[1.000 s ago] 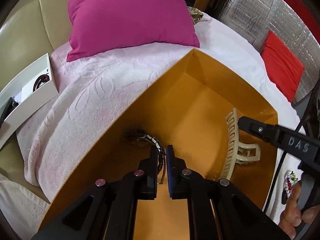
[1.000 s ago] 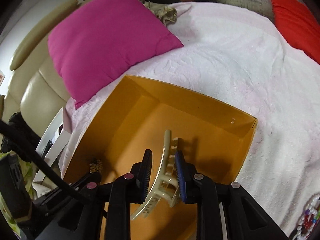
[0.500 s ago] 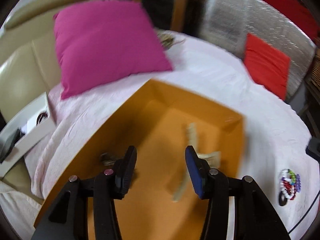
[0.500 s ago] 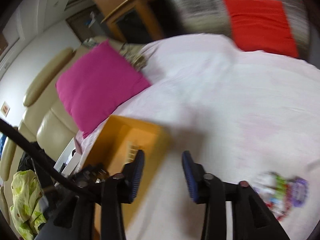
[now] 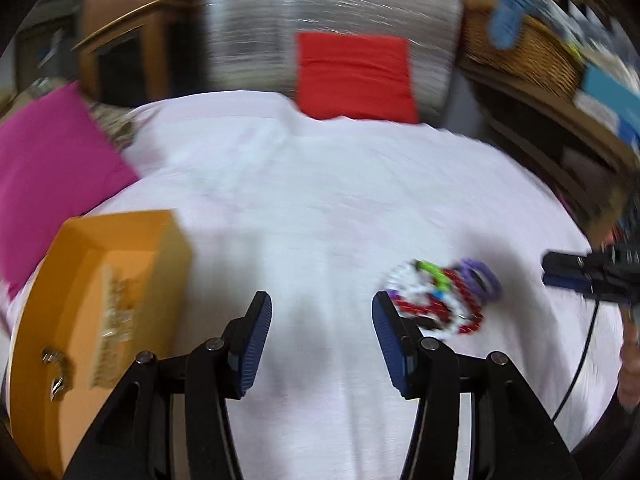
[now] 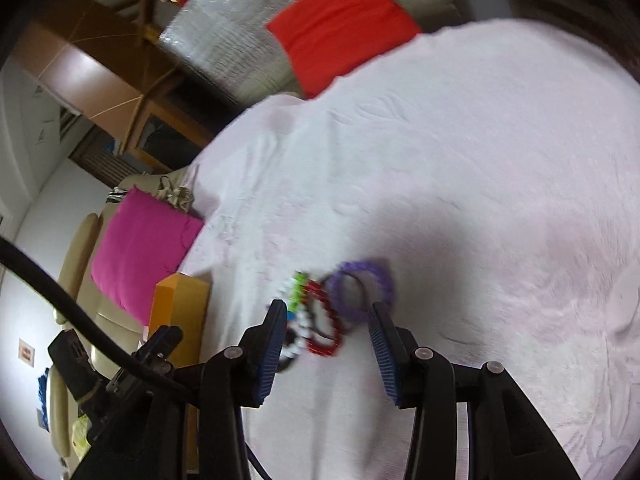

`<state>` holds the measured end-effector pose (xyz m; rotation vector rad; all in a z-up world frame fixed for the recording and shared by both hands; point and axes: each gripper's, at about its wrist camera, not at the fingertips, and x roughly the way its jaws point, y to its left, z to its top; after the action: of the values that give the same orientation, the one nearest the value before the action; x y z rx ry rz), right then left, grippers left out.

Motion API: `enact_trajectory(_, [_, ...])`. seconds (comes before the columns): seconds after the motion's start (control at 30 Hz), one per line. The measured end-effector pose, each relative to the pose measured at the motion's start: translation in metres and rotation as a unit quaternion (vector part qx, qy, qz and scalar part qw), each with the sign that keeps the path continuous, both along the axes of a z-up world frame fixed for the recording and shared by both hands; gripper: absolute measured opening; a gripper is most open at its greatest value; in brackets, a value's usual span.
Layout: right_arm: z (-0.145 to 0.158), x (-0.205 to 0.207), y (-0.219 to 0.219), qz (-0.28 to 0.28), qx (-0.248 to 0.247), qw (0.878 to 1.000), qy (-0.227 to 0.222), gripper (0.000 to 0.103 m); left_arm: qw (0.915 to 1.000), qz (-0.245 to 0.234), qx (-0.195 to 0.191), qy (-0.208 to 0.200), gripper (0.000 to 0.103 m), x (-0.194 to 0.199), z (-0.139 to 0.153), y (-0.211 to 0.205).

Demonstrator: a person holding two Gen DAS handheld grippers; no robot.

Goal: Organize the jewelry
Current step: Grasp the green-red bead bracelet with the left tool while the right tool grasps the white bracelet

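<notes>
So far I am judging the job partly done: the orange box (image 5: 120, 280) is sitting at about nine o'clock in my left view, and a pale hair claw (image 5: 114, 320) and a small metallic piece (image 5: 56, 368), too blurred to name, are already lying on its floor. What is left, as far as I can see, is the heap of beaded bracelets (image 6: 332, 312) lying on the pale pink bedspread (image 6: 480, 200) well apart from the box. I am carrying my left gripper (image 5: 320, 340) with nothing between its blue pads; its jaws have just been opening and are standing apart, with the bracelets just past the right-hand pad at roughly two o'clock. I am bringing my right gripper (image 6: 326, 344) over the same heap, its jaws likewise parted after opening and clamped on nothing; the purple ring, the red strand and the white and green beads are showing between and just beyond the pads at twelve o'clock, though I cannot tell whether any pad is touching them. Around me a magenta cushion (image 6: 140, 252) is lying at nine o'clock beyond the box, and a red cushion (image 6: 340, 20) is leaning on a silver quilted panel at twelve. Nothing is blocking the way to the box, I think, but the bracelets are tangled together and the black cable (image 6: 60, 300) is trailing near the left gripper.
</notes>
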<state>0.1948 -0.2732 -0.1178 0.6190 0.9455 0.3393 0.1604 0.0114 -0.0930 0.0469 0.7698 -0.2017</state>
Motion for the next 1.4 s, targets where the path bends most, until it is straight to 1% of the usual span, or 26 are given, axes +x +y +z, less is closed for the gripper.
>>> enact_trajectory(0.07, [-0.005, 0.002, -0.008, -0.006, 0.002, 1.000, 0.008, 0.046, 0.9997, -0.024, -0.004, 0.006, 0.053, 0.004, -0.004, -0.015])
enact_trajectory(0.17, [-0.013, 0.004, -0.024, -0.018, 0.026, 0.999, 0.022, 0.046, 0.9983, -0.051, -0.015, 0.026, 0.053, 0.011, -0.012, -0.031])
enact_trajectory(0.27, [-0.020, 0.004, -0.034, -0.026, 0.035, 0.999, 0.028, 0.046, 0.9973, -0.058, -0.018, 0.041, 0.053, 0.021, -0.020, -0.043])
enact_trajectory(0.43, [-0.032, 0.006, -0.037, -0.025, 0.050, 0.998, 0.041, 0.046, 0.9951, -0.071, -0.020, 0.066, 0.053, 0.034, -0.035, -0.062])
enact_trajectory(0.6, [-0.028, 0.010, -0.029, -0.015, 0.052, 0.998, 0.027, 0.046, 0.9928, -0.086, -0.021, 0.080, 0.053, 0.038, -0.046, -0.076])
enact_trajectory(0.63, [-0.027, 0.010, -0.028, -0.014, 0.053, 0.998, 0.025, 0.046, 0.9924, -0.088, -0.021, 0.083, 0.051, 0.039, -0.048, -0.078])
enact_trajectory(0.67, [-0.026, 0.011, -0.027, -0.013, 0.053, 0.998, 0.024, 0.046, 0.9922, -0.089, -0.019, 0.085, 0.041, 0.041, -0.049, -0.080])
enact_trajectory(0.7, [-0.026, 0.012, -0.025, -0.012, 0.053, 0.998, 0.024, 0.046, 0.9917, -0.090, -0.020, 0.090, 0.028, 0.043, -0.051, -0.081])
enact_trajectory(0.73, [-0.026, 0.012, -0.024, -0.012, 0.052, 0.998, 0.025, 0.046, 0.9912, -0.091, -0.025, 0.093, 0.023, 0.044, -0.052, -0.081])
enact_trajectory(0.77, [-0.027, 0.012, -0.023, -0.012, 0.051, 0.998, 0.027, 0.046, 0.9910, -0.091, -0.030, 0.093, 0.012, 0.044, -0.052, -0.080])
enact_trajectory(0.8, [-0.027, 0.012, -0.022, -0.011, 0.050, 0.998, 0.028, 0.046, 0.9912, -0.090, -0.028, 0.092, 0.009, 0.044, -0.051, -0.079])
enact_trajectory(0.87, [-0.028, 0.013, -0.021, -0.011, 0.048, 0.998, 0.029, 0.046, 0.9922, -0.083, -0.024, 0.089, 0.008, 0.044, -0.050, -0.075])
enact_trajectory(0.93, [-0.027, 0.013, -0.019, -0.010, 0.048, 0.998, 0.028, 0.046, 0.9929, -0.078, -0.032, 0.084, 0.008, 0.042, -0.046, -0.068])
enact_trajectory(1.03, [-0.025, 0.012, -0.013, -0.001, 0.049, 0.999, 0.022, 0.046, 0.9950, -0.063, -0.044, 0.064, 0.008, 0.038, -0.033, -0.050])
enact_trajectory(1.1, [-0.024, 0.013, -0.006, 0.008, 0.050, 0.998, 0.020, 0.046, 0.9952, -0.051, -0.058, 0.060, 0.008, 0.036, -0.027, -0.035])
enact_trajectory(1.3, [-0.026, 0.017, 0.030, 0.052, 0.070, 0.996, 0.023, 0.046, 0.9950, -0.018, -0.080, 0.057, 0.008, 0.036, -0.017, 0.004])
enact_trajectory(1.33, [-0.027, 0.018, 0.036, 0.060, 0.075, 0.995, 0.026, 0.045, 0.9949, -0.016, -0.081, 0.058, 0.008, 0.036, -0.017, 0.008])
enact_trajectory(1.37, [-0.028, 0.019, 0.044, 0.072, 0.084, 0.993, 0.030, 0.037, 0.9947, -0.014, -0.084, 0.058, 0.008, 0.036, -0.016, 0.011])
enact_trajectory(1.4, [-0.029, 0.020, 0.050, 0.080, 0.088, 0.992, 0.034, 0.036, 0.9947, -0.013, -0.084, 0.058, 0.008, 0.036, -0.016, 0.013])
